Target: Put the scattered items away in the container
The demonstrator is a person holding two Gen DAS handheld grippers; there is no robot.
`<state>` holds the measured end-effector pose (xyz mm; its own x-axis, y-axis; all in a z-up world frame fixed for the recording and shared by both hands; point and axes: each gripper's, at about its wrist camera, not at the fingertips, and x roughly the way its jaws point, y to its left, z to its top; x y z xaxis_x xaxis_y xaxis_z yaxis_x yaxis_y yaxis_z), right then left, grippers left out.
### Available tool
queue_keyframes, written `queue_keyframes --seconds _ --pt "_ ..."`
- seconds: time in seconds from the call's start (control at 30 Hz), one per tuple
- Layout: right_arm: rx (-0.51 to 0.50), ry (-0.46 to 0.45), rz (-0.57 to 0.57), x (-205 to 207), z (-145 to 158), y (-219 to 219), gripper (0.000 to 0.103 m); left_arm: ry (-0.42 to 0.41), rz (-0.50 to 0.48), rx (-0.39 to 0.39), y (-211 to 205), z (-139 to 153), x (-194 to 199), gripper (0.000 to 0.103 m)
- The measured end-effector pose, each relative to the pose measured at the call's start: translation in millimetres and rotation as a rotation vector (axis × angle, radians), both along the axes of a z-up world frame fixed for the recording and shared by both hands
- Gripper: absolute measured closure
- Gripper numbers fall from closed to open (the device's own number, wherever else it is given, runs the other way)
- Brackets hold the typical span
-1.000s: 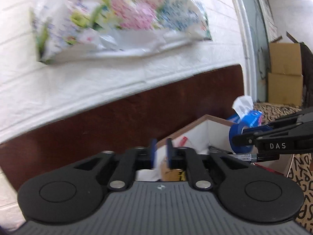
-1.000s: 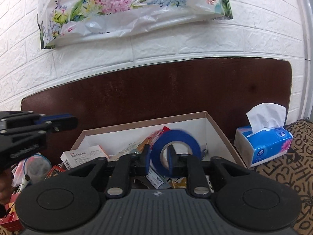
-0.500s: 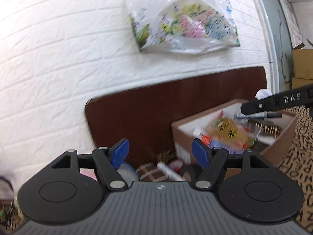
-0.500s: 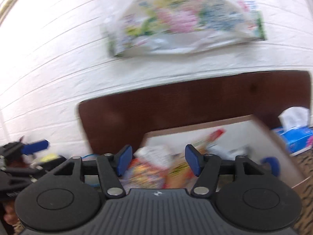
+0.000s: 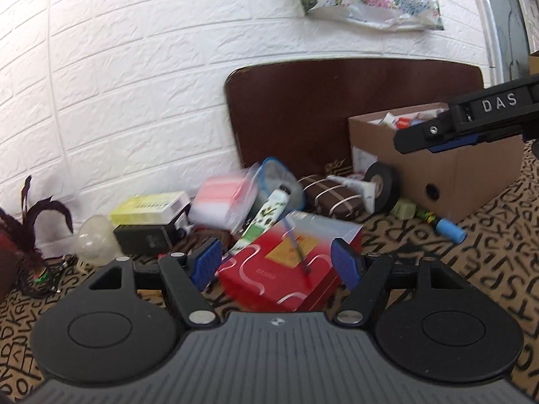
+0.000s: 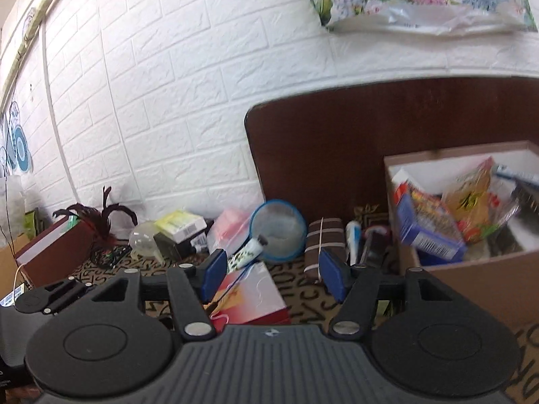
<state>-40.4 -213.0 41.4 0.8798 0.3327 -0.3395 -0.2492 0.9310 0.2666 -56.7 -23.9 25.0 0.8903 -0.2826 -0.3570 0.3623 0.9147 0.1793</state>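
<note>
Patterned cloth (image 5: pixel 488 269), blurred red box (image 5: pixel 286 269)

Both the left tool (image 5: pixel 276 262) and the right tool (image 6: pixel 271 274) hover with fingers spread wide, empty.

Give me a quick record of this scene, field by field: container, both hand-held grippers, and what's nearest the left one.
container: cardboard box, open, already holding packets
left hand-held gripper: open, empty
right hand-held gripper: open, empty
nearest left gripper: red box, lying on the patterned cloth
left outside box: black tape roll, white tube
</note>
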Motion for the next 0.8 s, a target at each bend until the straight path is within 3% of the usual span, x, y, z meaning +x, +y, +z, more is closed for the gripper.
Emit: queue_keyframes --seconds 0.17,0.43,0.6,0.8 --pt "-0.006 0.031 -0.037 8.1 -14.5 6.7 0.042 0.007 -0.002 0.011 8.1 -4.9 9.5 0.031" --pt "-0.055 0.053 -0.143 33.2 -30.6 2.0 0.038 -0.063 -0.055 0.03 -2.5 -1.2 26.2 0.031" --pt "-0.05 0.055 -0.206 47.9 -37.1 -1.5 0.036 -0.101 -0.094 0.137 -14.5 -6.5 54.4 0.029" --pt "-0.075 0.02 -0.237 50.5 -40.6 6.7 0.025 -0.057 -0.182 0.198 -21.6 -13.3 85.8 0.029"
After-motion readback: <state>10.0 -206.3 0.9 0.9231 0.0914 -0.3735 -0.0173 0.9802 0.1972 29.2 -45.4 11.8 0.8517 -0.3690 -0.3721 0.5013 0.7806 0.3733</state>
